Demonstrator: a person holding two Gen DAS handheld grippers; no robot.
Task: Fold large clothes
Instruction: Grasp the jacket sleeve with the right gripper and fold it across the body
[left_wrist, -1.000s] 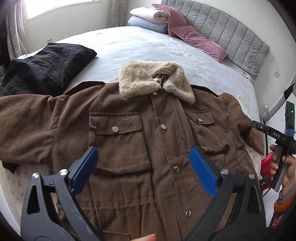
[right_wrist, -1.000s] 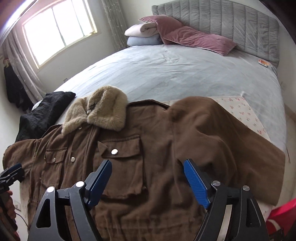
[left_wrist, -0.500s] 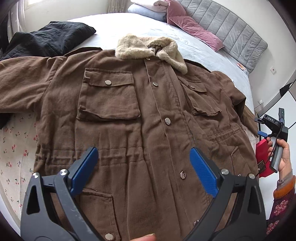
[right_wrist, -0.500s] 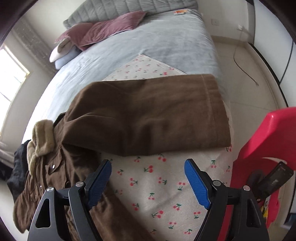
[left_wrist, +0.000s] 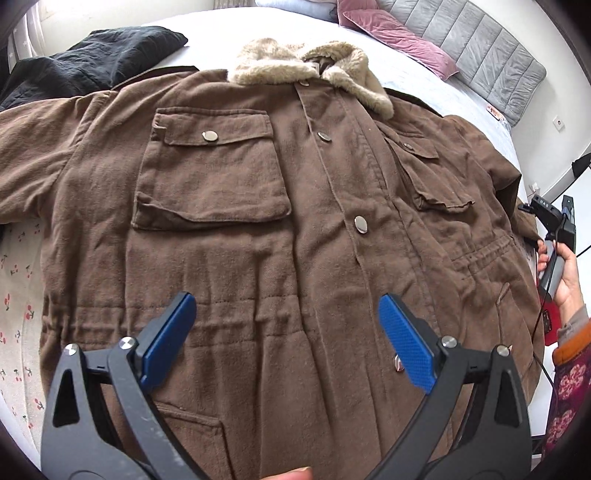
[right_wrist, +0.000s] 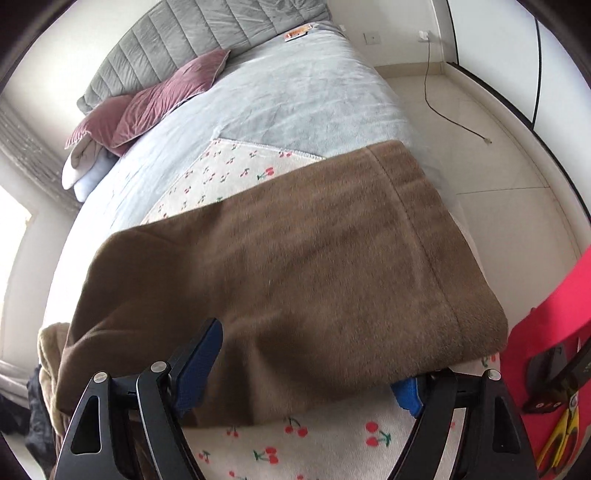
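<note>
A large brown jacket (left_wrist: 280, 229) with a beige fur collar (left_wrist: 310, 70) lies front-up and spread flat on the bed. My left gripper (left_wrist: 286, 332) is open and empty, hovering over the jacket's waist. In the right wrist view the jacket's right sleeve (right_wrist: 295, 277) lies across a cherry-print cloth (right_wrist: 236, 166). My right gripper (right_wrist: 306, 373) is open, low at the sleeve's near edge, one finger on each side of it; the sleeve covers part of the right finger. The right gripper also shows at the jacket's right edge in the left wrist view (left_wrist: 554, 229).
A black garment (left_wrist: 88, 70) lies at the bed's far left. Pink pillows (right_wrist: 147, 107) and a grey headboard (right_wrist: 192, 48) are at the far end. A red chair (right_wrist: 546, 350) with scissors stands right of the bed. A cable (right_wrist: 443, 103) lies on the floor.
My left gripper has moved closer and lower over the jacket front. My right gripper has swung to the right sleeve and dropped to its near edge.
</note>
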